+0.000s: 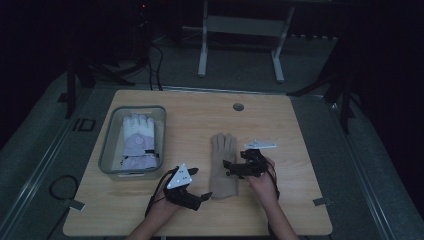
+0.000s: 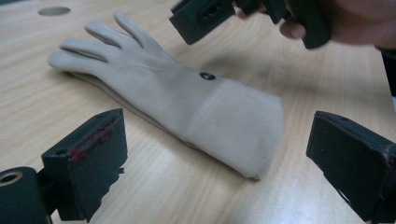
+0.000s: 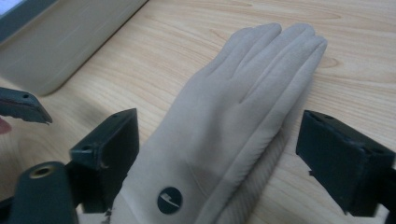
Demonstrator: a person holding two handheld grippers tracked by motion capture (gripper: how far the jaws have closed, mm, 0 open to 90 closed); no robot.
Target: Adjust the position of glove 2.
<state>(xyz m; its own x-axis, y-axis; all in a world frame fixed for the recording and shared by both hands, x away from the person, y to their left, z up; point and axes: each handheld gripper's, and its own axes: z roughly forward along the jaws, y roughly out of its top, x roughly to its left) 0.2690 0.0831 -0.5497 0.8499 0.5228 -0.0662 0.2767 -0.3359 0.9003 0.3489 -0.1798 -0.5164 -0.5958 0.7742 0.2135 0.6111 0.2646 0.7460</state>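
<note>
1. The right claw (image 1: 231,167) stands wide, its jaws either side of the beige glove (image 1: 223,165) without pressing it.
2. The left claw (image 1: 200,184) also gapes wide, empty, just off the glove's cuff.
3. The glove lies flat on the desk (image 1: 200,107), fingers pointing away from the person.
4. To the left, well apart, a grey bin (image 1: 106,150) holds a pale padded glove (image 1: 138,141).

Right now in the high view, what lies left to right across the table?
Grey bin holding white gloves → left tool → beige glove lying flat → right tool, jaws open at the glove's right edge.
</note>
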